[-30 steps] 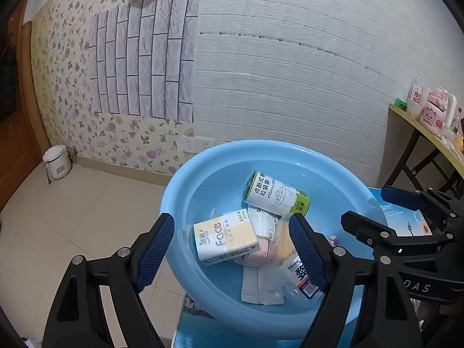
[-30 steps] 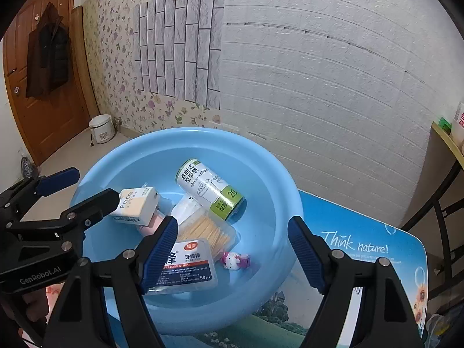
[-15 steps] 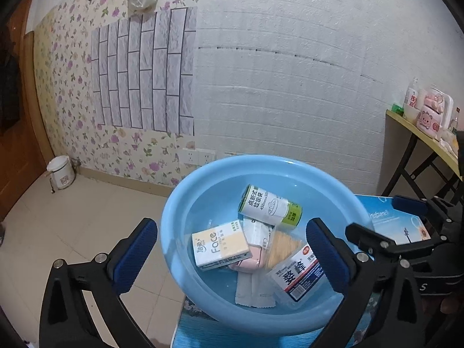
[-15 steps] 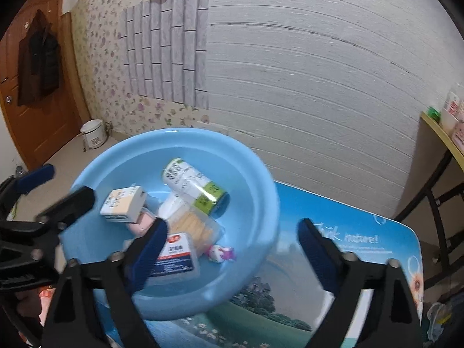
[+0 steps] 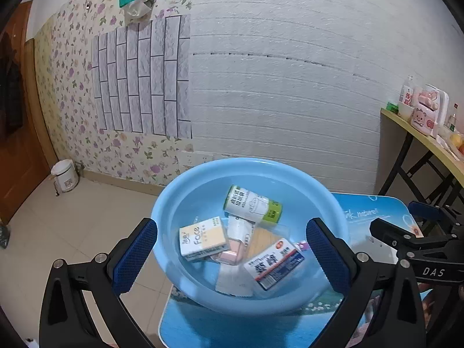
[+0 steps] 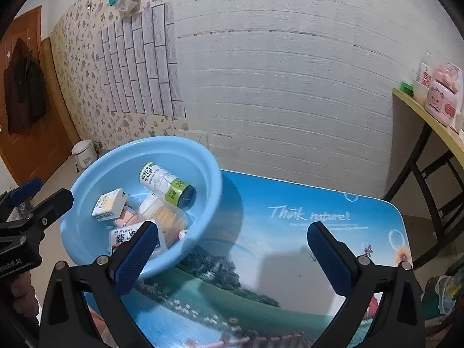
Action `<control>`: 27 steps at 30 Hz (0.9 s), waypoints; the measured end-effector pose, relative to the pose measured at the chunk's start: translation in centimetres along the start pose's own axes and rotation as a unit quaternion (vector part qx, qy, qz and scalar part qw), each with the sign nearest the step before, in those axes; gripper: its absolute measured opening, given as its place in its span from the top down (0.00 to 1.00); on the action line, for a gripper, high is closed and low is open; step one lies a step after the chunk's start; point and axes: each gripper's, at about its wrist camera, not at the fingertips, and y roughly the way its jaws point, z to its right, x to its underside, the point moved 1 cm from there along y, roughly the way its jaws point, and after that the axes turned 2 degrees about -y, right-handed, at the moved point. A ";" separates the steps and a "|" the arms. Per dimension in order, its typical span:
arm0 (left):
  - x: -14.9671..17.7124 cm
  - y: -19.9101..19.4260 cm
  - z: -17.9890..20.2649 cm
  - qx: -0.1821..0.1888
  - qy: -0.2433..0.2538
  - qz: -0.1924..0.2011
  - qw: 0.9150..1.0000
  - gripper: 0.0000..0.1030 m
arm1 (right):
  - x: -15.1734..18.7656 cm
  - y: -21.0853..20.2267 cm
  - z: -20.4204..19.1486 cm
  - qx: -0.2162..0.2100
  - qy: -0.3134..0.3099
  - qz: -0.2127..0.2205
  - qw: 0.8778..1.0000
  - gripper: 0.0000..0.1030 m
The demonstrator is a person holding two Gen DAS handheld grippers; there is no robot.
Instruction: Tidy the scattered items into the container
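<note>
A light blue basin [image 5: 333, 211] stands on the left end of a small table with a landscape print [image 6: 290, 246]. In it lie a white and green roll [image 5: 252, 207], a "Face" tissue pack [image 5: 201, 239], a toothpick box [image 5: 274, 262], pink and white packets and a small figurine. The basin also shows in the right wrist view [image 6: 87, 179]. My left gripper [image 5: 232, 256] is open and empty, held back above the basin's near side. My right gripper [image 6: 232, 256] is open and empty above the bare tabletop, right of the basin.
A white brick wall is close behind the table. A wooden side table [image 5: 420, 136] with bottles and a pink appliance stands at the right. A small white bin [image 5: 65, 175] sits on the tiled floor at the left, by a wooden door [image 6: 26, 101].
Both grippers have opened wider and drawn back and up from the basin. The right gripper has swung right, over the tabletop. The items in the basin have not moved.
</note>
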 end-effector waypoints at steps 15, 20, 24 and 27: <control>1.2 -2.6 5.5 0.019 0.011 -0.001 1.000 0.00 | 3.3 -4.4 4.6 0.018 0.025 -0.004 1.000 0.00; 2.1 -2.5 7.9 0.037 0.026 -0.013 0.999 0.00 | 4.5 -5.3 6.5 0.033 0.037 -0.006 0.999 0.00; 2.6 -2.4 9.8 0.049 0.040 -0.018 0.998 0.00 | 5.4 -5.7 8.3 0.045 0.053 -0.010 0.998 0.00; 2.8 -2.4 10.9 0.063 0.052 -0.021 0.996 0.00 | 6.0 -6.0 9.4 0.054 0.064 -0.011 0.996 0.00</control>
